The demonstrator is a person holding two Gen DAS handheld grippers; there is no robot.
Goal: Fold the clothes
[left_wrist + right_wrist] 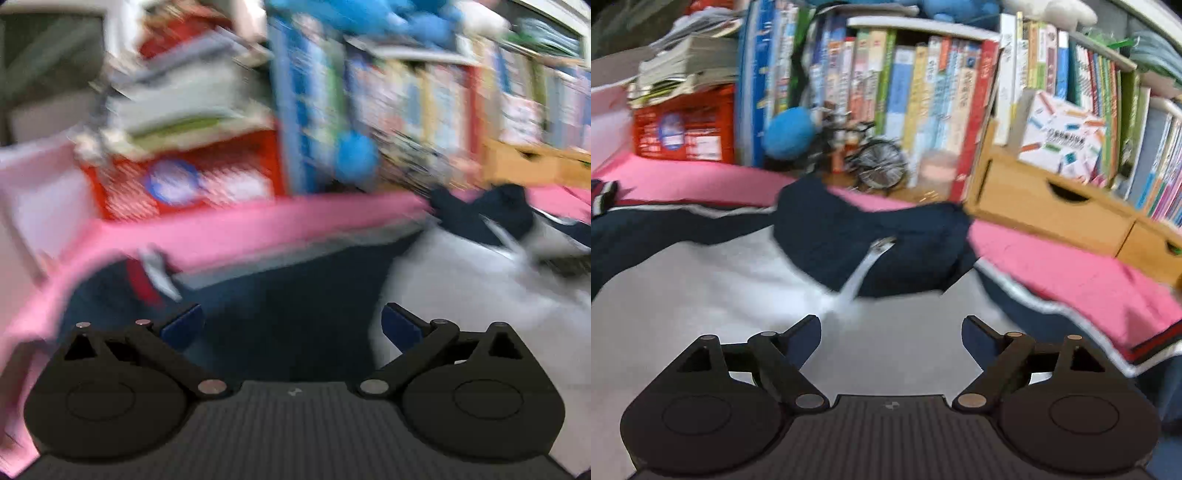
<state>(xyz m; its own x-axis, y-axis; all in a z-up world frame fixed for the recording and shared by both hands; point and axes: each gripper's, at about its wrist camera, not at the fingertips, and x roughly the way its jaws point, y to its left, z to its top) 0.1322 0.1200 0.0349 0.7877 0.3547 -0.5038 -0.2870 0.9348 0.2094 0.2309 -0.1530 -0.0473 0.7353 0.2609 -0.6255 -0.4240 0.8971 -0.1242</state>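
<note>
- Jaws of the left gripper (pixel 291 328) are spread wide above navy cloth, with nothing pinched.
- Jaws of the right gripper (pixel 891 338) are likewise spread and empty, above the white panel of the jacket (pixel 713 288).
- Jacket is laid flat on the pink mat (pixel 1071 266), collar (pixel 871 240) bunched farther back.
- Books (pixel 916 92) are ranged behind the mat.

Pink mat (pixel 1052 251); bookshelf (pixel 923 92); wooden drawer box (pixel 1034 199); red box (pixel 683 129); bicycle model (pixel 871 158).
</note>
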